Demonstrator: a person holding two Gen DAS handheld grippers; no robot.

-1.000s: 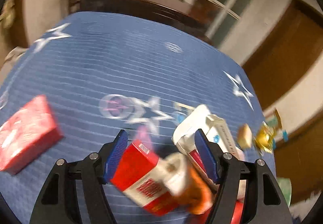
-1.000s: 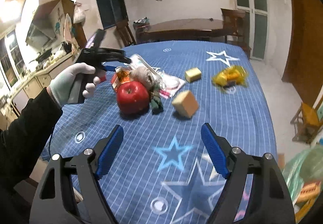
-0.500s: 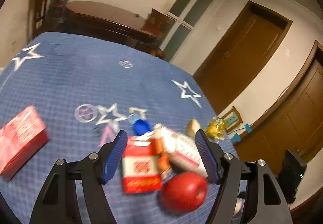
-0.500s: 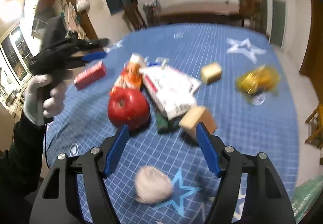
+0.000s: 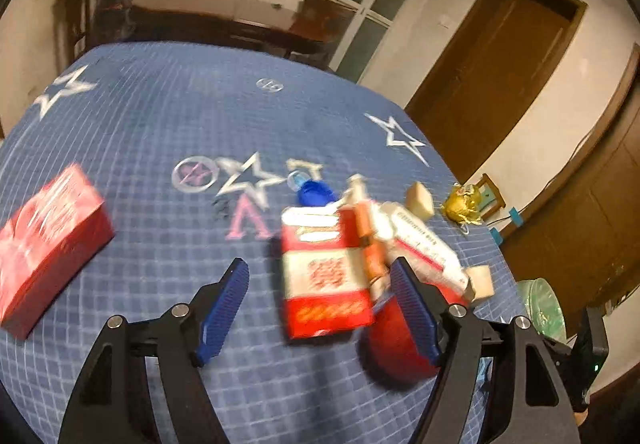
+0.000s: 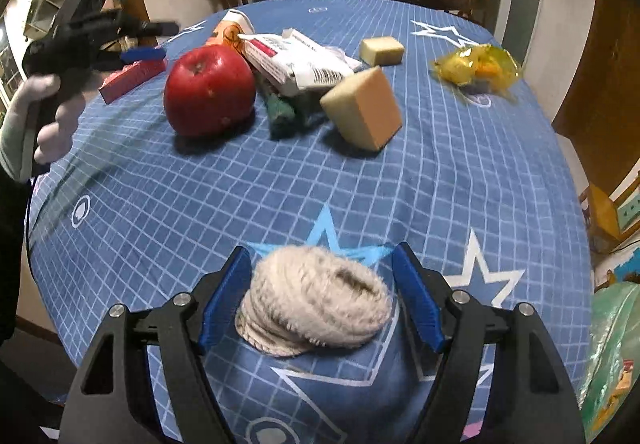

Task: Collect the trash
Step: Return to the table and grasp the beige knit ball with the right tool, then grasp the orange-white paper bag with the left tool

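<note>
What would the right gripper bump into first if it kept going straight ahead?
Probably the ball of twine. It sits on the blue tablecloth right between the open fingers of the right gripper. Past it the cloth looks bare up to the sponge block, though depth is hard to judge.

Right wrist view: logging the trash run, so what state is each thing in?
Right gripper: open, fingers either side of the yarn ball.
Yarn ball: lying on the tablecloth, not clamped.
Left gripper: open, empty.
Apple: whole, upright.
Yellow wrapper: crumpled.
</note>
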